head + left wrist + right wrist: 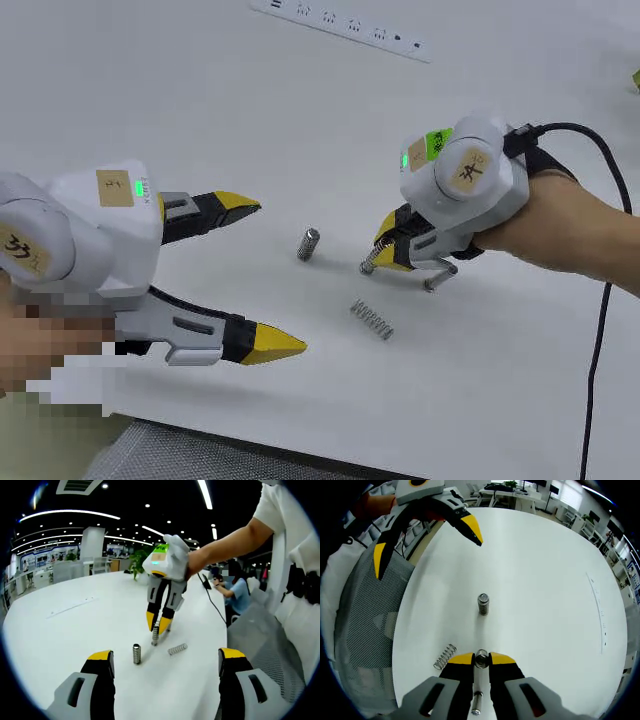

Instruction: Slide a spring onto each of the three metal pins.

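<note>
A short metal pin with a spring on it (pixel 308 243) (pixel 136 653) (pixel 483 604) stands upright on the white table (pixel 200 110). A loose spring (pixel 371 319) (pixel 177 649) (pixel 444 656) lies flat near it. My right gripper (pixel 385 255) (pixel 481 658) (pixel 158 624) points down at the table, shut on another spring (pixel 372 262) (pixel 155 632); whether a pin sits inside it I cannot tell. A bare metal pin (pixel 437 278) (pixel 476 700) lies under that gripper's body. My left gripper (pixel 262 275) (pixel 165 655) (pixel 427 535) hovers open to the left, holding nothing.
A white power strip (pixel 350 22) lies at the table's far side. A black cable (pixel 600 330) runs from the right hand down over the table. The table's near edge (pixel 300 450) borders a grey mesh chair (pixel 370 630).
</note>
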The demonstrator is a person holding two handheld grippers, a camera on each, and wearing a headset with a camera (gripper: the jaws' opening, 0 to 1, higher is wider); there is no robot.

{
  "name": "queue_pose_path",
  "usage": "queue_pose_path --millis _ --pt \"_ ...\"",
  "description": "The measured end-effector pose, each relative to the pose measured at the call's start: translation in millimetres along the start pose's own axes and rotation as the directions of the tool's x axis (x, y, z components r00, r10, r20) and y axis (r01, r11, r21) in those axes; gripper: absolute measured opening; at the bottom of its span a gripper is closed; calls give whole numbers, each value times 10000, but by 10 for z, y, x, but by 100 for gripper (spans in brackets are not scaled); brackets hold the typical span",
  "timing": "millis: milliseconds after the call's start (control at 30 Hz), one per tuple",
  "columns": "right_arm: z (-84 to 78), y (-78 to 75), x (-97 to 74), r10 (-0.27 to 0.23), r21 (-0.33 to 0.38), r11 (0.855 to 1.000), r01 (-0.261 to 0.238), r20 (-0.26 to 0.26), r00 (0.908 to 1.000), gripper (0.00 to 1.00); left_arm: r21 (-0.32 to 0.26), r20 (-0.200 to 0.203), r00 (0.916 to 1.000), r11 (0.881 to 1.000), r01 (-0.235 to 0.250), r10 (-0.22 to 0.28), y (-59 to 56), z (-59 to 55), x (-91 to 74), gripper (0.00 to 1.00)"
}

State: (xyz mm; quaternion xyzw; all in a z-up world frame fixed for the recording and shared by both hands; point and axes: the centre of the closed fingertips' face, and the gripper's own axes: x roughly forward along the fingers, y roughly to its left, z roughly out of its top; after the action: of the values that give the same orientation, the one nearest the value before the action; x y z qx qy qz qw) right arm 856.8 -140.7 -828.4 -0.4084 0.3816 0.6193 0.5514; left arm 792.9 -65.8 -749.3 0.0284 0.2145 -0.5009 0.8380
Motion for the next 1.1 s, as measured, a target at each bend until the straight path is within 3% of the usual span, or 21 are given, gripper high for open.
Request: queue_pose_path --millis 567,1100 --pt "-55 12 94 50 -12 10000 -50 -115 9999 12 96 -296 9996 9999 39 -36 5 -88 22 88" --pt "-30 24 123 -17 -2 10000 17 50 10000 16 114 -272 9996 9999 -35 38 13 -60 -1 88"
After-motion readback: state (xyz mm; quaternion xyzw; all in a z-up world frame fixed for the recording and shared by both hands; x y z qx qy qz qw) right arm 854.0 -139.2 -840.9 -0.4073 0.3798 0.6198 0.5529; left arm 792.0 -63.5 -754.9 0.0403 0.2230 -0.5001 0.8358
